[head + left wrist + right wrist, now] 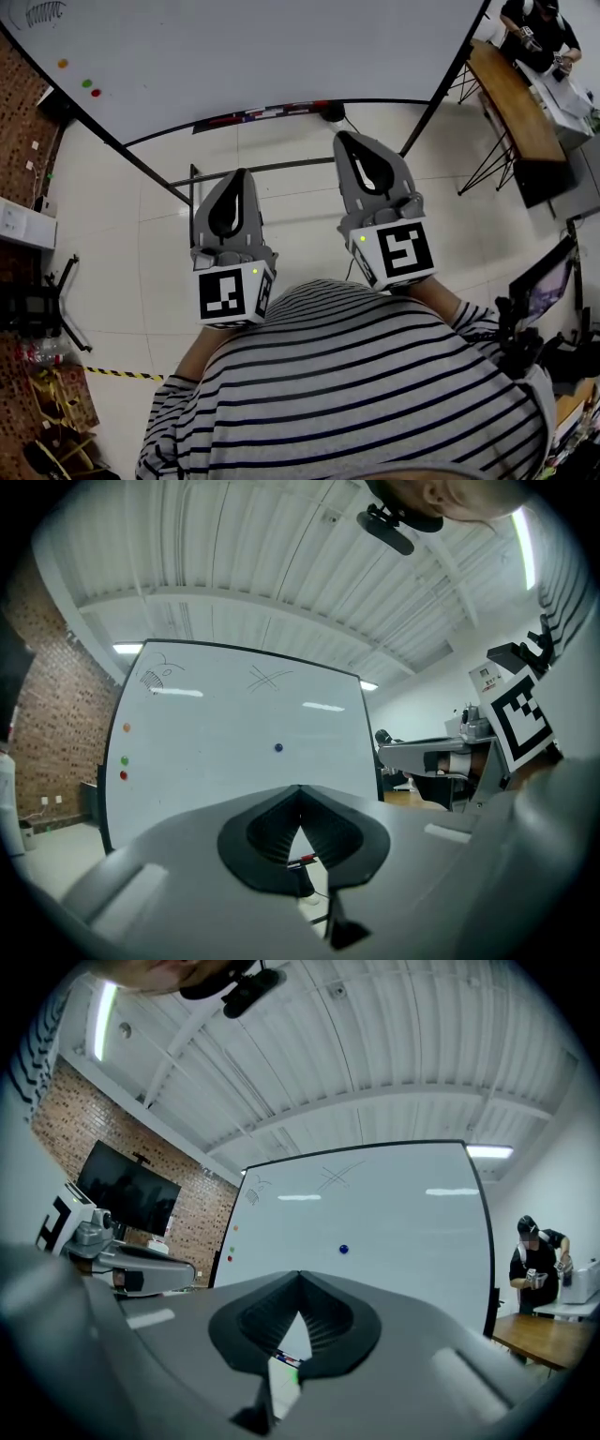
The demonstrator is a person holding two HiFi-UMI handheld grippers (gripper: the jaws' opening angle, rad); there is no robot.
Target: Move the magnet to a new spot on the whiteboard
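Note:
The whiteboard (262,47) stands ahead of me on a wheeled frame. A small blue magnet (277,747) sticks near its middle, also seen as the blue magnet (343,1250) in the right gripper view. Orange (127,727), green (124,759) and red (123,775) magnets sit in a column near its left edge. My left gripper (239,176) and right gripper (346,139) are held side by side in front of my chest, well short of the board. Both are shut, tips touching, with nothing between them.
A pen tray (272,112) runs along the board's lower edge, over the black stand legs (192,202). A wooden table (511,98) with a person (539,28) is at the right. A brick wall (178,1213) and a dark screen (127,1190) are at the left.

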